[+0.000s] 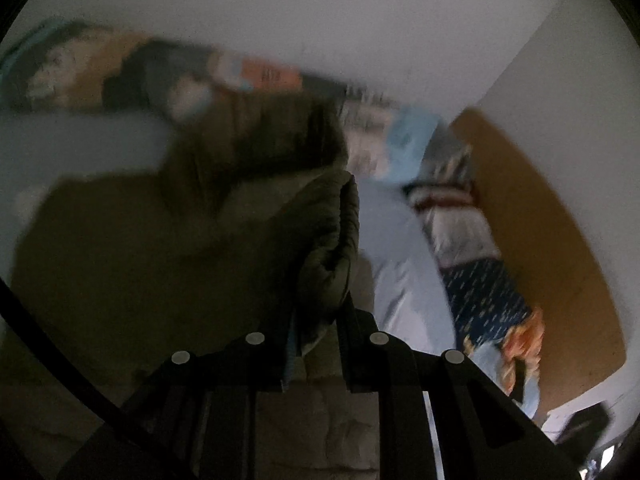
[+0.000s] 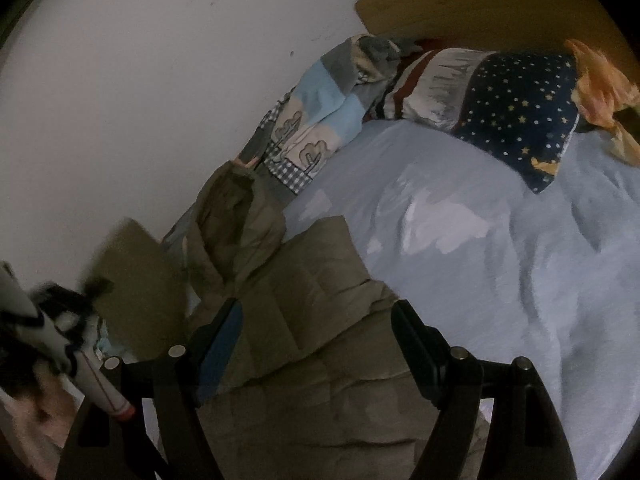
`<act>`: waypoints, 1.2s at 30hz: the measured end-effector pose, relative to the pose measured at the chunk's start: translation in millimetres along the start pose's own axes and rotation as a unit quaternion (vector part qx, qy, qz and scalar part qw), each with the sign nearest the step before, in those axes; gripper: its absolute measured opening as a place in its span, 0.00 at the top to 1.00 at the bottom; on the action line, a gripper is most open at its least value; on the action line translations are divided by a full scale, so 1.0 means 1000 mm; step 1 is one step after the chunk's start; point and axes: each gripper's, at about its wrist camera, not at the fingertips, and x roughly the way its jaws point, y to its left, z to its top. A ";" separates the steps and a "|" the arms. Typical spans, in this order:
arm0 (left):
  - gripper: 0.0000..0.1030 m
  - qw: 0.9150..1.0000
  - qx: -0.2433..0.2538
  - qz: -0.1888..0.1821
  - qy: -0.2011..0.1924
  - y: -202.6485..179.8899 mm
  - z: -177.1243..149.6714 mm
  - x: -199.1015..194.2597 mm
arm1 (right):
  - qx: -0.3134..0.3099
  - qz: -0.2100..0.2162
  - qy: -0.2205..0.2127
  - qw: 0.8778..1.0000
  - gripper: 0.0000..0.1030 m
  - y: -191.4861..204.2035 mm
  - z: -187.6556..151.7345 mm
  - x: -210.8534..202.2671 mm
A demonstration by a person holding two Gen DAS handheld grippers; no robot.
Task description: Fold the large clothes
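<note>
An olive-green quilted jacket (image 2: 304, 320) lies on a bed with a light blue sheet (image 2: 500, 240). In the left wrist view my left gripper (image 1: 320, 320) is shut on a padded edge of the jacket (image 1: 332, 240) and holds it lifted; the rest of the jacket (image 1: 140, 260) hangs blurred to the left. In the right wrist view my right gripper (image 2: 316, 320) is open, its fingers spread over the jacket's flat part, holding nothing. The jacket's hood or collar (image 2: 236, 220) is bunched near the wall.
A starry navy pillow (image 2: 516, 108) and a patterned blanket (image 2: 320, 120) lie at the bed's head by a wooden headboard (image 2: 480, 4). An orange cloth (image 2: 600, 92) sits at the right. A white wall (image 2: 140, 100) borders the bed. A pile of items (image 1: 160, 76) lies along the wall.
</note>
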 end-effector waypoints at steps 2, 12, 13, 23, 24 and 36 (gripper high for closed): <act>0.84 1.000 -0.003 0.009 0.022 0.000 -0.014 0.026 | 0.003 -0.004 -0.003 1.000 0.21 -0.004 0.003 -0.002; 0.53 0.993 0.057 0.026 0.099 -0.023 -0.071 0.080 | 0.008 -0.011 0.003 1.000 0.21 -0.007 0.005 0.002; 0.53 0.993 0.064 0.020 0.095 -0.023 -0.071 0.071 | 0.006 -0.012 0.004 1.000 0.21 -0.006 0.004 0.003; 0.52 0.988 0.108 0.112 -0.002 0.033 -0.023 -0.006 | -0.014 -0.019 0.009 1.000 0.34 0.005 -0.002 0.017; 0.52 0.985 0.104 0.137 -0.011 0.049 -0.018 -0.010 | -0.024 -0.019 0.014 0.999 0.38 0.010 -0.004 0.023; 0.48 0.972 0.041 0.231 0.000 0.183 -0.019 0.009 | -0.161 -0.029 0.101 0.981 0.46 0.065 -0.043 0.126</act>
